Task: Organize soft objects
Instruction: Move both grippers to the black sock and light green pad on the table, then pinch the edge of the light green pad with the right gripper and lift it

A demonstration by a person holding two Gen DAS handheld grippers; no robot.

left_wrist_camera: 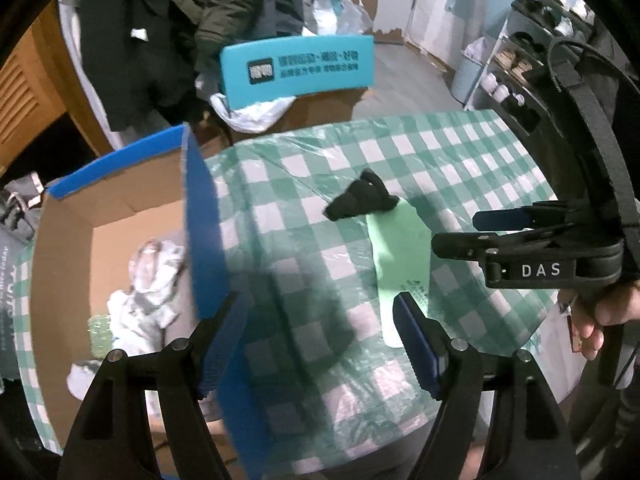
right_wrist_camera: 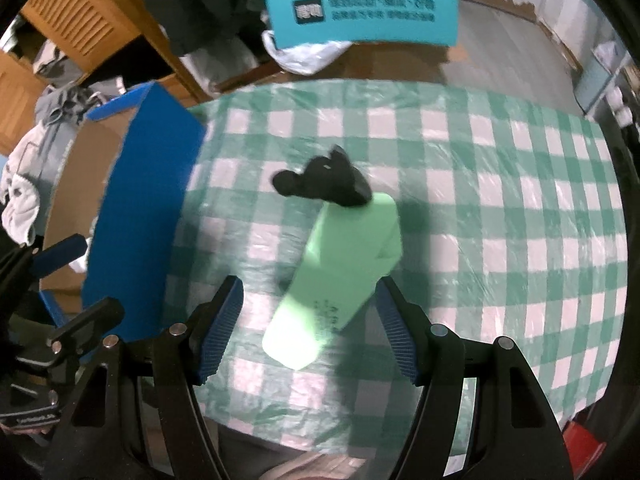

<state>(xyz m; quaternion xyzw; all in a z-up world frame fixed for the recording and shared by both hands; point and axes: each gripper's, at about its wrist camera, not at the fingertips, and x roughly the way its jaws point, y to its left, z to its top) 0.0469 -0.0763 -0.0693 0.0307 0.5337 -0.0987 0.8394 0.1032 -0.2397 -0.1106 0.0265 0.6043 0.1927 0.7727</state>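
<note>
Checked green-and-white cloth [right_wrist_camera: 500, 208] covers the tabletop, and both my claws hang over it, tilted steeply down. My right claw [right_wrist_camera: 310, 328] stands fairly wide with nothing pressed between its blue pads [right_wrist_camera: 222, 328]; below the gap lies a pale green packet [right_wrist_camera: 344, 272], long and flat, resting on the cloth at a slant. A small black soft thing [right_wrist_camera: 324, 186], crumpled so that I cannot tell what garment it is, sits at the packet's far end, touching or overlapping it. My left claw [left_wrist_camera: 320, 344] is spread wide and empty, hanging above the cloth just beside the blue wall of a cardboard box [left_wrist_camera: 202, 216] that stands open at the tabletop's left edge. Inside the box a grey-and-white bundle of cloth [left_wrist_camera: 148, 292] lies on the brown floor. From the left claw's camera I see my right hand [left_wrist_camera: 600, 320] gripping its handle, that claw reaching in from the right just above the near half of the green packet. Beyond the tabletop a turquoise chair back [left_wrist_camera: 296, 66] with printed lettering shows, with dark clothes [left_wrist_camera: 152, 32] hanging behind it.
</note>
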